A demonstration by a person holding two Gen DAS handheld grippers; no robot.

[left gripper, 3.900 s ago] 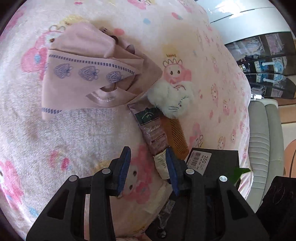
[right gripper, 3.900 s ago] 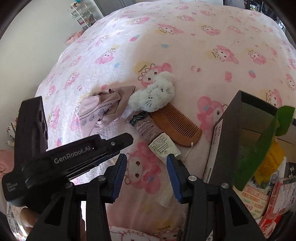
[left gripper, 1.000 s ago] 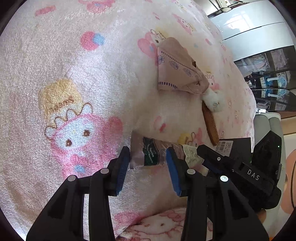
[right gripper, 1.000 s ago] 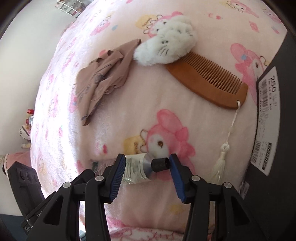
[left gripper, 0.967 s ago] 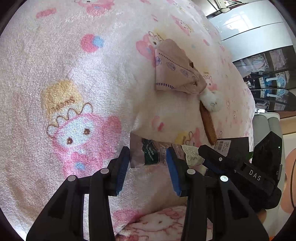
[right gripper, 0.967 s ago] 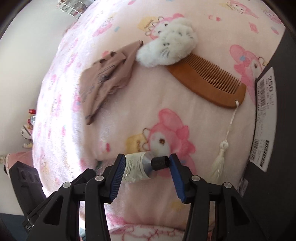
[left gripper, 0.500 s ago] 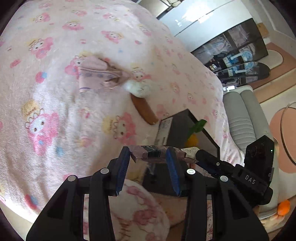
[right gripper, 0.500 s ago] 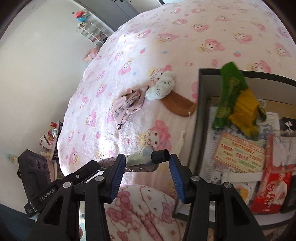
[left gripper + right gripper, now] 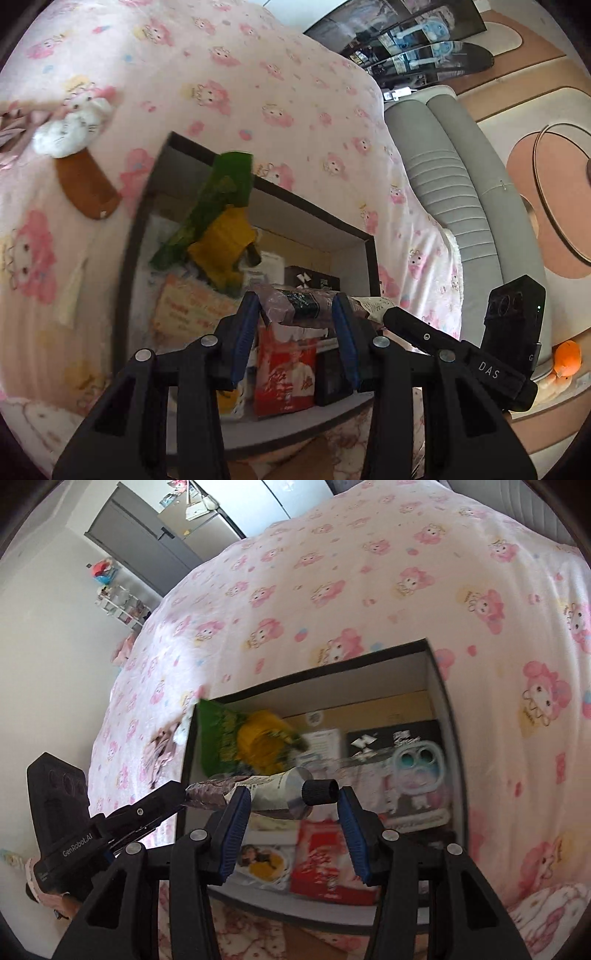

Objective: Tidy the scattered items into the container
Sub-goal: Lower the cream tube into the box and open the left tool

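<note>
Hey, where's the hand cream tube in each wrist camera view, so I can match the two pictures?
Left wrist view: the tube sits low centre, its crimped end between the left tongs, above the black box.
Right wrist view: the tube is low centre, its black cap between the right tongs.
Shared landmark: the green and yellow packet inside the box.

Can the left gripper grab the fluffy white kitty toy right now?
Probably not yet. The left gripper is busy holding the crimped end of the tube over the box; the kitty toy lies off beside it.
</note>
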